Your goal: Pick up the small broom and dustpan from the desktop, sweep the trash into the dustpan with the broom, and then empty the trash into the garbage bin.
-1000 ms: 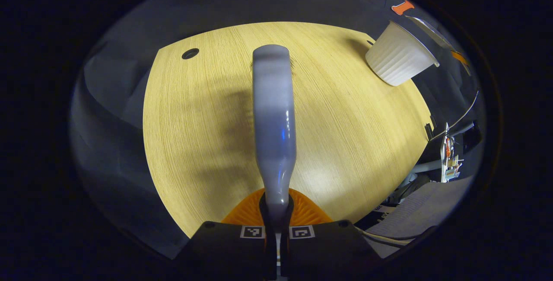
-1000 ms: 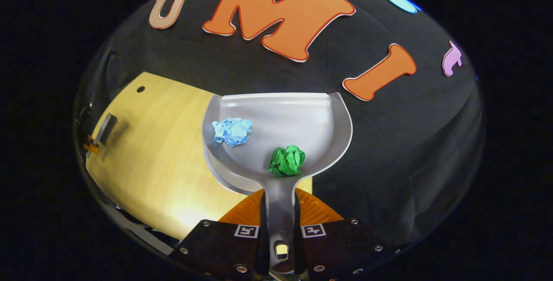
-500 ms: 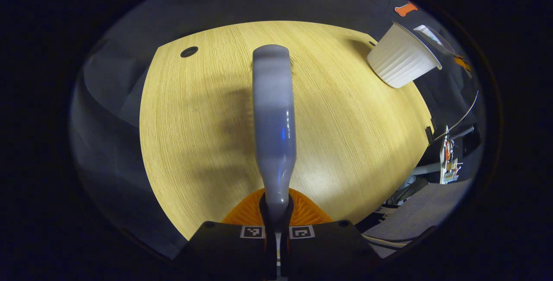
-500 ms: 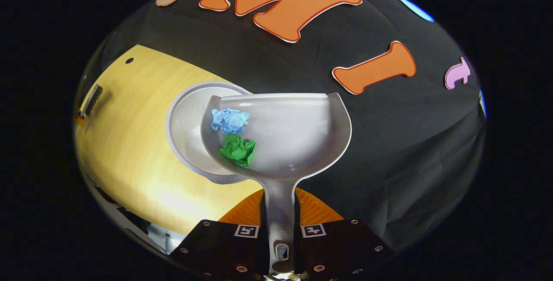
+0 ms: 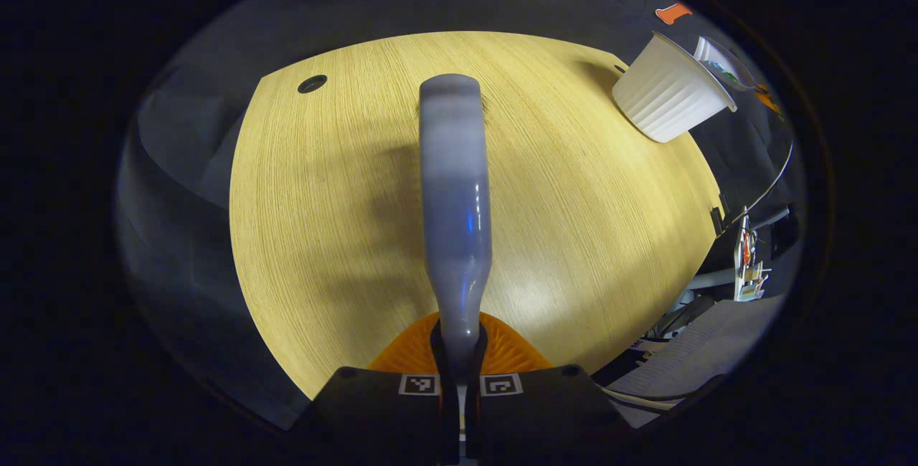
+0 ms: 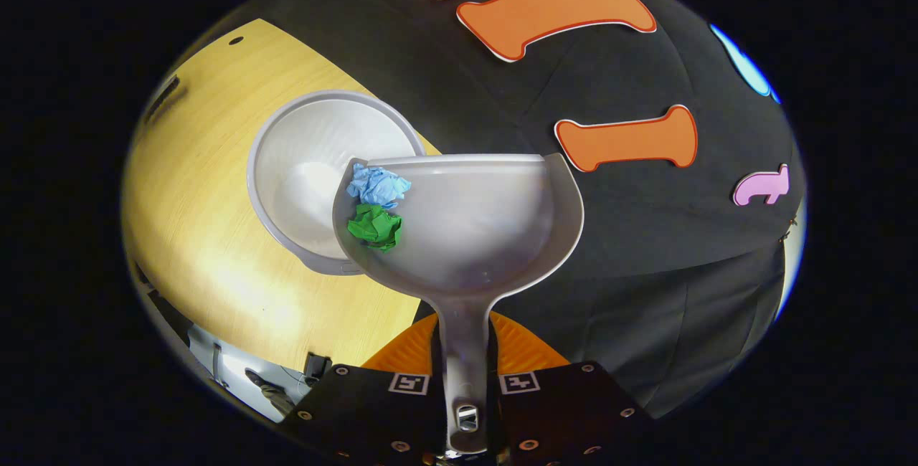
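Observation:
In the right gripper view my right gripper point(image 6: 466, 380) is shut on the handle of the grey dustpan point(image 6: 473, 229), held in the air and tilted to its left. A blue paper ball point(image 6: 378, 185) and a green paper ball point(image 6: 374, 226) lie against the pan's left wall, over the open white garbage bin point(image 6: 315, 158). In the left gripper view my left gripper point(image 5: 459, 380) is shut on the grey broom handle point(image 5: 453, 193), which points out over the wooden desktop point(image 5: 574, 222). The garbage bin point(image 5: 667, 97) stands at the far right corner, with the dustpan's edge point(image 5: 721, 64) above it.
A round cable hole point(image 5: 312, 83) sits at the desk's far left corner. Beyond the desk's right edge are cables and equipment point(image 5: 746, 258). The black cloth wall point(image 6: 645, 251) hangs behind the bin.
The dustpan has moved over the bin and tipped to its left; the green ball slid from near the handle to the left wall beside the blue ball. The broom has hardly moved.

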Motion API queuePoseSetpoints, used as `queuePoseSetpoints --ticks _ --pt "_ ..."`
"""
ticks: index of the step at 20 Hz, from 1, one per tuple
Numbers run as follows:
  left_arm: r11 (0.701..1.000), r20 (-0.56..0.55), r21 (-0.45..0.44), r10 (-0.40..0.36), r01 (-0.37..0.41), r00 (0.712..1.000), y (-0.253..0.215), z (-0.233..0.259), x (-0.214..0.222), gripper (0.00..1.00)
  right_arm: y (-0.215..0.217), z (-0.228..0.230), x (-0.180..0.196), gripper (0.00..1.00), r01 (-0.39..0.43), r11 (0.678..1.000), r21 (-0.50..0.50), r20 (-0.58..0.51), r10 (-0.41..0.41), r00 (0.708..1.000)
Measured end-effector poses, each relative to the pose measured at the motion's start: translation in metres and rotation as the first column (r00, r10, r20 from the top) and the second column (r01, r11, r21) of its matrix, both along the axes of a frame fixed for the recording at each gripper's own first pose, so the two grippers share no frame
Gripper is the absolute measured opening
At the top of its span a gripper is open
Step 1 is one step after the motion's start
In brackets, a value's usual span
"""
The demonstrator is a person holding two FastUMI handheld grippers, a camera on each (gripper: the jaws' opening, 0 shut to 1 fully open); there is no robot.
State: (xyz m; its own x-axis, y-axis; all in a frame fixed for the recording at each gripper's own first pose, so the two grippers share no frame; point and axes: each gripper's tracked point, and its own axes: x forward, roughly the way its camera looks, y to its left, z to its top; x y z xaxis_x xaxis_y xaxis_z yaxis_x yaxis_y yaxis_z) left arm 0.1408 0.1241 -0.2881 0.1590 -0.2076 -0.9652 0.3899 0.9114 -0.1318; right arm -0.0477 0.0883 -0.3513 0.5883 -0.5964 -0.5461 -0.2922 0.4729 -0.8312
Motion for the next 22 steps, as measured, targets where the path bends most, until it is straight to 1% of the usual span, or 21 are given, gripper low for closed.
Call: queuePoseSetpoints --ticks 2,5,8,10,12,15,16,17,20,22 --pt "1.0 -0.001 0.004 0.0 0.0 1.0 0.002 -0.002 -0.002 0.06 -0.002 0.003 0.006 0.21 -0.015 0.999 -0.037 -0.032 0.014 0.999" --pt "1.0 -0.006 0.009 0.003 -0.003 1.0 0.002 -0.002 -0.002 0.06 0.008 0.021 0.011 0.21 -0.045 0.994 -0.104 -0.059 0.039 0.997" --pt "1.0 -0.001 0.021 -0.002 0.002 1.0 -0.007 -0.003 -0.002 0.06 0.018 0.041 0.01 0.21 -0.091 0.969 -0.231 -0.089 0.072 0.993" --pt "1.0 -0.001 0.024 -0.007 0.007 1.0 -0.007 -0.005 -0.004 0.06 0.023 0.05 0.003 0.21 -0.116 0.951 -0.288 -0.102 0.09 0.991" --pt "1.0 -0.002 0.025 -0.009 0.009 1.0 -0.008 -0.006 -0.002 0.06 0.022 0.048 0.008 0.21 -0.149 0.933 -0.327 -0.118 0.116 0.986" --pt "1.0 -0.003 0.025 -0.006 0.006 1.0 -0.009 -0.007 -0.002 0.06 0.023 0.043 0.01 0.2 -0.154 0.946 -0.285 -0.125 0.123 0.985" --pt "1.0 -0.004 0.024 -0.004 0.004 1.0 -0.01 -0.007 -0.002 0.06 0.023 0.043 0.011 0.16 -0.156 0.946 -0.283 -0.122 0.126 0.984" --pt "1.0 -0.005 0.024 -0.002 0.002 1.0 -0.01 -0.006 -0.003 0.06 0.024 0.043 0.015 0.21 -0.152 0.951 -0.27 -0.118 0.125 0.985" --pt "1.0 -0.005 0.024 0.0 0.0 1.0 -0.01 -0.005 -0.003 0.06 0.029 0.03 0.009 0.21 -0.102 0.982 -0.16 -0.086 0.089 0.992" --pt "1.0 -0.003 0.026 -0.001 0.001 1.0 -0.01 -0.004 -0.003 0.06 0.032 0.02 0.004 0.21 -0.042 0.998 -0.047 -0.05 0.04 0.998"
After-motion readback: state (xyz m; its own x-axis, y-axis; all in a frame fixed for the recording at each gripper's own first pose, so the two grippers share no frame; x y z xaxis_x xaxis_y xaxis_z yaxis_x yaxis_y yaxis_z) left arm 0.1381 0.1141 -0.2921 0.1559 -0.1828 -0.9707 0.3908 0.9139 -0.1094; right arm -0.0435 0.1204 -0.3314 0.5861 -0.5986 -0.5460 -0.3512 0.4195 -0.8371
